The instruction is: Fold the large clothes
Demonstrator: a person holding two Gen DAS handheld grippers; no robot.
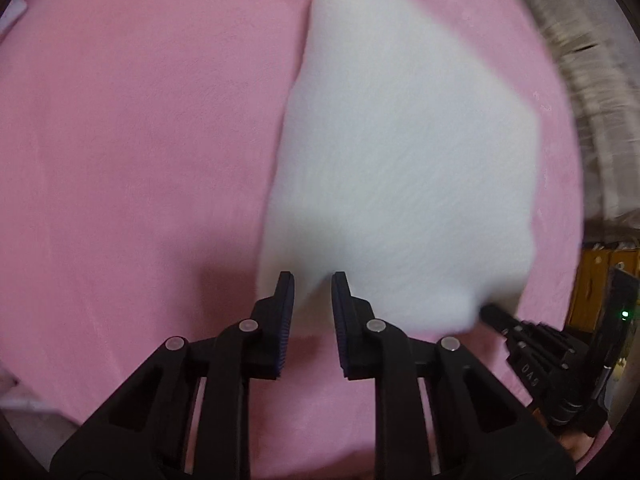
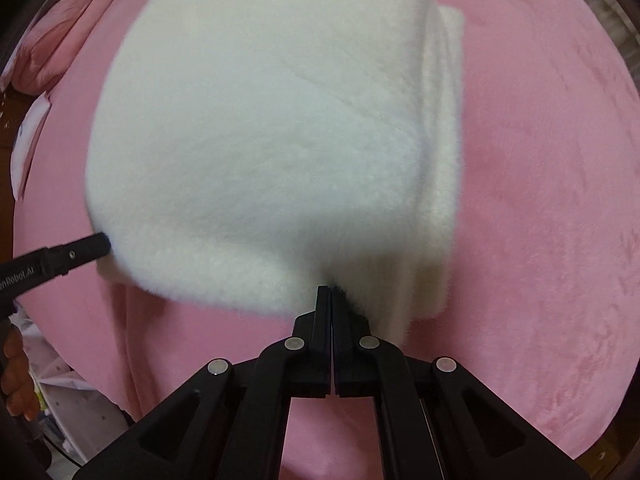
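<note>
**Both grippers at the near edge of the white cloth**

Right gripper (image 2: 333,289) points down onto a pink blanket (image 2: 540,200) and its two jaws are pressed fully together, clenched on the near edge of a white fluffy cloth (image 2: 260,128). This cloth lies folded on the blanket, with several layers showing along its right side. From the left wrist view, the left gripper (image 1: 313,276) has its jaws narrow but still apart, and a fold of the white cloth (image 1: 400,152) comes down into the gap between them. Whether the pads press on it I cannot tell. In the right wrist view the left gripper (image 2: 86,248) meets the left corner of the cloth. In the left wrist view the right gripper (image 1: 492,314) reaches under the cloth's lower right corner. A hand (image 2: 16,376) shows at the left edge.
</note>
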